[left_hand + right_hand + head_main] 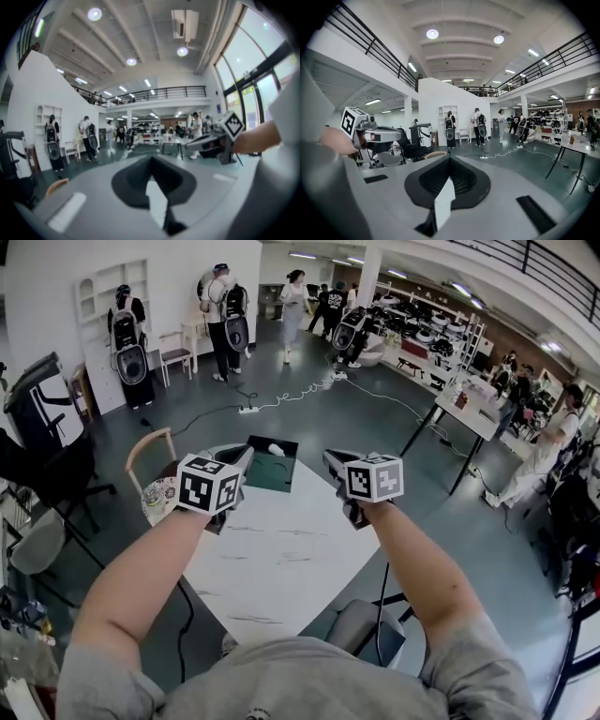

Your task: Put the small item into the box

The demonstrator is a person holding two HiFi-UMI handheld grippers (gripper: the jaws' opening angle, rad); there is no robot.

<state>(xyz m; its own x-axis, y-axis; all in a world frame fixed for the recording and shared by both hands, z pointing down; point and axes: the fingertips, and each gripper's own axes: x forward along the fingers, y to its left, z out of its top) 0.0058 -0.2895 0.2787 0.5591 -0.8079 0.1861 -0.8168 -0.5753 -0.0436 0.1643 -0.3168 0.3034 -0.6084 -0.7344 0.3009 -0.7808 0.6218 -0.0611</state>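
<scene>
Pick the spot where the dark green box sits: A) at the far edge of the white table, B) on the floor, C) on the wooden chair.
A: the head view shows the dark green box lying on the white table at its far edge.

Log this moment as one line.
left gripper shut, empty | right gripper shut, empty | both above white table | box at far edge

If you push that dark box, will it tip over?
Probably not: the box looks low and wide, so it should slide on the smooth white table. It sits near the far edge, so a hard push might send it off.
</scene>
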